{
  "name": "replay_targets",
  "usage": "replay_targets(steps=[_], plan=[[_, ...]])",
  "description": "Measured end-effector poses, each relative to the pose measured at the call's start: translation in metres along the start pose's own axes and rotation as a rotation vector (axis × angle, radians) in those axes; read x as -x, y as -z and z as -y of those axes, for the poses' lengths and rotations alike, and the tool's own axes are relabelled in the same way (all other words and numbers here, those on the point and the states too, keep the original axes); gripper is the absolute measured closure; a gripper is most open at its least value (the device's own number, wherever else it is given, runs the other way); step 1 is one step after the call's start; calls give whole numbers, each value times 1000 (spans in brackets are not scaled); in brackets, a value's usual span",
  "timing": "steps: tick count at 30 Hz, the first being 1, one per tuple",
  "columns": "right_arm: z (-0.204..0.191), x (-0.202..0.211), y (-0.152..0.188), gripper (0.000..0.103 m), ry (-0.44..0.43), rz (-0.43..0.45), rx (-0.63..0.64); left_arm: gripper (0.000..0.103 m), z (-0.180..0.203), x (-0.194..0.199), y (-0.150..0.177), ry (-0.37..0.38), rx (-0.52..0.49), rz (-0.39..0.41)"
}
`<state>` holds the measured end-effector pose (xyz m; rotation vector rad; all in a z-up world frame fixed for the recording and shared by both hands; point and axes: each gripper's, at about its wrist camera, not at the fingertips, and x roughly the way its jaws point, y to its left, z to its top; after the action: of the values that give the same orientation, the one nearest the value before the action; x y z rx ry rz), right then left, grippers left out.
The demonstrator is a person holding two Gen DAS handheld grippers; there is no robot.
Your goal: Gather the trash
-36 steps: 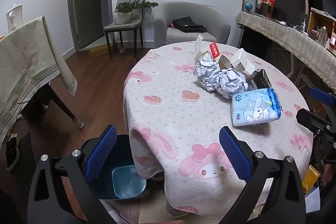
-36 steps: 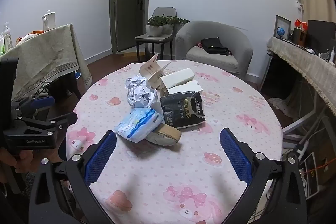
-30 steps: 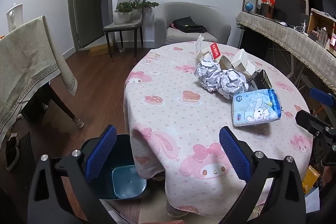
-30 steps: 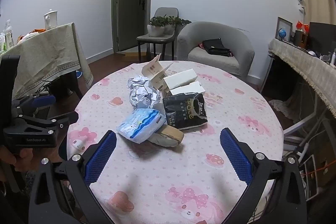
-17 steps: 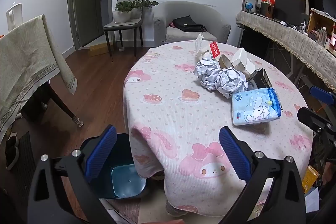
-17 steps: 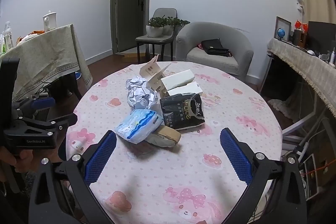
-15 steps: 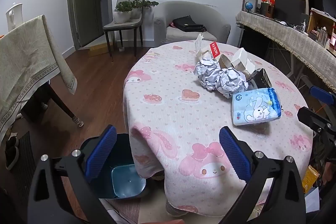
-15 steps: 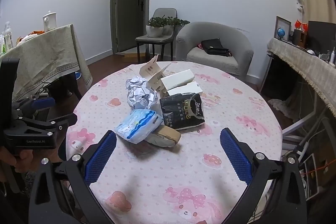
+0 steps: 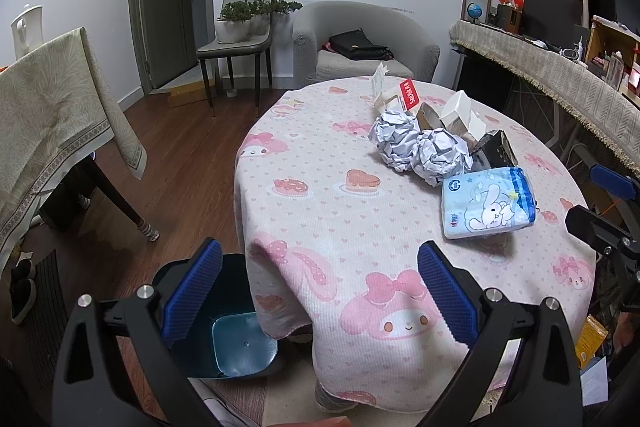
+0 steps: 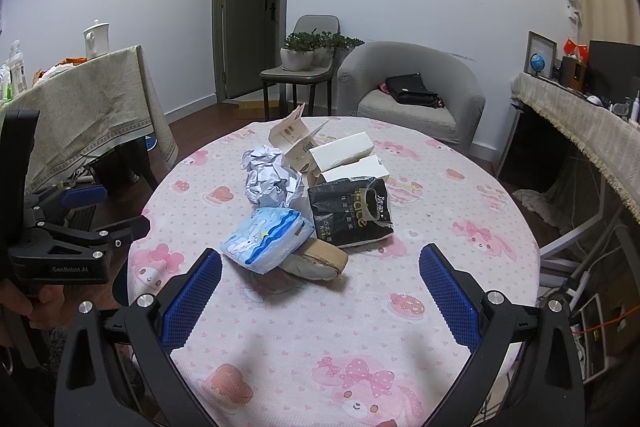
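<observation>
In the left wrist view, the left gripper point(image 9: 320, 287) has its two blue pads spread wide with nothing between them, hovering at the near-left edge of the round table point(image 9: 320, 227) with its pink cartoon cloth. On the floor at the near left, partly under the cloth's edge, stands one dark teal trash bin point(image 9: 224, 339), open at the top. The trash lies in one cluster on the far right of the table: two crumpled paper balls point(image 9: 420, 147) touching each other, one blue tissue pack point(image 9: 488, 203) nearer and to their right, one black packet point(image 9: 494, 149) behind it, and white cartons point(image 9: 456, 109) farthest off. The right gripper point(image 9: 612, 211) pokes in at the right edge.

In the right wrist view, the right gripper point(image 10: 320, 295) is likewise spread wide and empty, over the near side of the table. The pile sits mid-table: only one paper ball point(image 10: 270, 181) clearly shows here, two white boxes point(image 10: 348, 159) side by side to its right, one opened carton point(image 10: 294, 137) behind, the black packet in front of the boxes, the tissue pack nearest, resting on one brown roll point(image 10: 320, 259). The left gripper shows at the left edge, held by a hand point(image 10: 36, 303).
</observation>
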<state>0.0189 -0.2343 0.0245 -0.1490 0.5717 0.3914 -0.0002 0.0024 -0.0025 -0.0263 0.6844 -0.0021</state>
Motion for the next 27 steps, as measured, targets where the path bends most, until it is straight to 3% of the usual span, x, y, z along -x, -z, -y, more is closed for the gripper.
replay_targets(steps=[27], plan=[[1, 0, 0, 3, 2, 0, 0, 3, -1, 0, -1, -1, 5, -1]])
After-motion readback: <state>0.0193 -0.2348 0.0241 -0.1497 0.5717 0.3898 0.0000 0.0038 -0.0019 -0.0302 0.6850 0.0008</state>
